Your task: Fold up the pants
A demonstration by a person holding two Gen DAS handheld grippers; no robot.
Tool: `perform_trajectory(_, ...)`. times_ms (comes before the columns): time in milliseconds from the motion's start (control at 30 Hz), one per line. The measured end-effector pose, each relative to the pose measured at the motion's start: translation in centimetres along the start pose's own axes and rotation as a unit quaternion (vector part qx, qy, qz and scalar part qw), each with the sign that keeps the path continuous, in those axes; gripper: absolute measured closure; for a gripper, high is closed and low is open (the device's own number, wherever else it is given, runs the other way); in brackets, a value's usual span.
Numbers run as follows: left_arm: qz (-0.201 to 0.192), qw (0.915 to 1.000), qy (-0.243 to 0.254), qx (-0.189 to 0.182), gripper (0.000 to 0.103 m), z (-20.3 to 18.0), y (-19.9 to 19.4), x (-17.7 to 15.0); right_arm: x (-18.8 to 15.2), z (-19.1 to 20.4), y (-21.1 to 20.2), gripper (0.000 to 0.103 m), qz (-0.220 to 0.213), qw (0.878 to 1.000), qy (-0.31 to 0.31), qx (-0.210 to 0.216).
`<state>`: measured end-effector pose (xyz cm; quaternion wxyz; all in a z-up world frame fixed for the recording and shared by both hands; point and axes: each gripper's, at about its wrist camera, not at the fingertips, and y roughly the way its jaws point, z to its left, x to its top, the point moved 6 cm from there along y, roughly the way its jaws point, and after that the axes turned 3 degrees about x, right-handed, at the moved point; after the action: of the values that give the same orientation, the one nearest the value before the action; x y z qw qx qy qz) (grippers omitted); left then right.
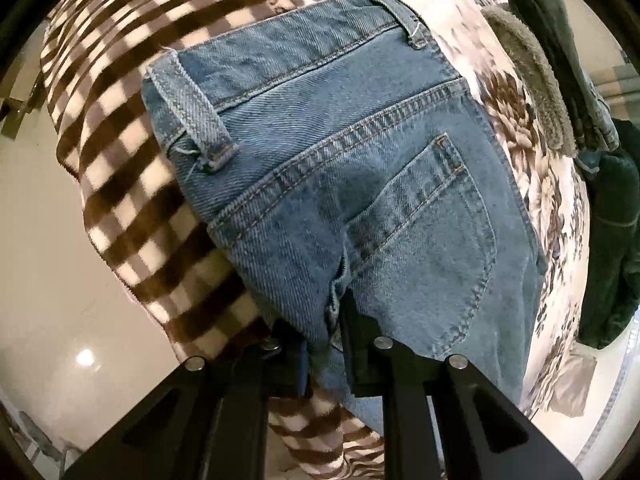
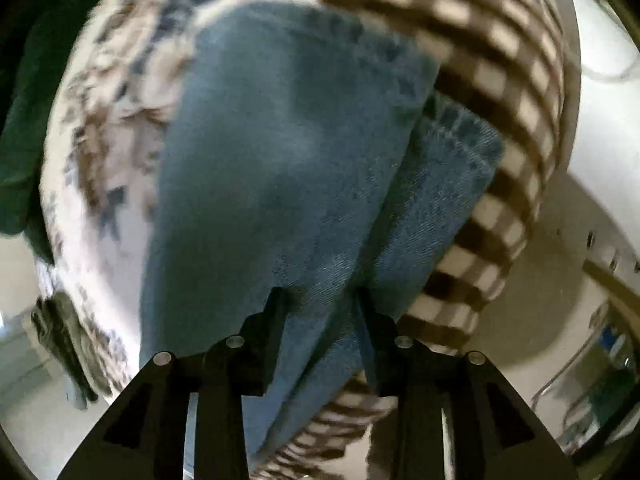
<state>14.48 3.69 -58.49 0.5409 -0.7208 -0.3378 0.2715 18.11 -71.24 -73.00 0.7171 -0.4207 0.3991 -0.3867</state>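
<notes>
Left wrist: we're seeing the left claw [image 1: 326, 334] pinching the jeans [image 1: 340, 152], lying on the checkered blanket [image 1: 132, 184]; its fingertips are buried in denim. Right wrist: everything's blurring, right claw [image 2: 320, 320] gripping a denim fold.

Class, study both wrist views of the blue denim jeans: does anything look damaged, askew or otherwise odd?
On the blue denim jeans, the belt loop at the waistband looks frayed: loose threads hang from its lower end in the left wrist view. Both the left gripper and the right gripper pinch denim. The right view is too blurred to judge more.
</notes>
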Motion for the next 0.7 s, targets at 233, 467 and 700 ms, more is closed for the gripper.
perform_trajectory(233,0.001,0.9999,0.009,0.003,0.091,-0.2,-0.2,0.2,-1.5,1.3,-3.7,0.096,-0.076,0.994,-0.066,-0.039)
perform_trajectory(467,0.009,0.9999,0.013,0.004,0.089,-0.1,0.0,0.4,-2.1,-1.6,-5.1,0.101,-0.045,0.994,-0.066,-0.068)
perform_trajectory(700,0.018,0.9962,0.066,0.054,0.080,-0.9,-3.0,-0.8,-2.1,1.1,-5.4,0.079,-0.005,0.983,-0.142,-0.113)
